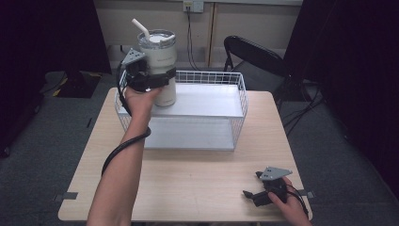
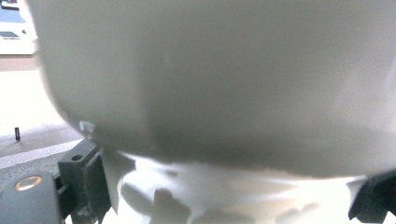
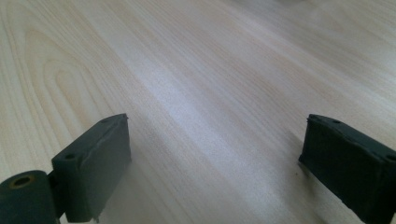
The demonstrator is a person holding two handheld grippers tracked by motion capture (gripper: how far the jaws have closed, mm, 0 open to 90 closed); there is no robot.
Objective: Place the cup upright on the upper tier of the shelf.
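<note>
One tumbler [image 1: 159, 66], cream with straw [image 1: 140, 28], upper left of the high view, clamped mid-body by left gripper [image 1: 153, 80] over the wire basket's [image 1: 237, 101] left end. Faint print on its side, unreadable. Left gripper view: blurred tumbler wall [image 2: 210, 79] fills most; base cut off. Right gripper [image 1: 258, 190] low right on bare table [image 1: 188, 183], jaws wide apart, open wood all round, near front edge.

A tall cream-white insulated tumbler [image 1: 160, 66] with a clear lid and a pale bent straw stands upright, slightly tilted, at about ten o'clock on the table, over the left end of the white wire basket [image 1: 226, 113]. Its smooth body narrows toward the base.
</note>
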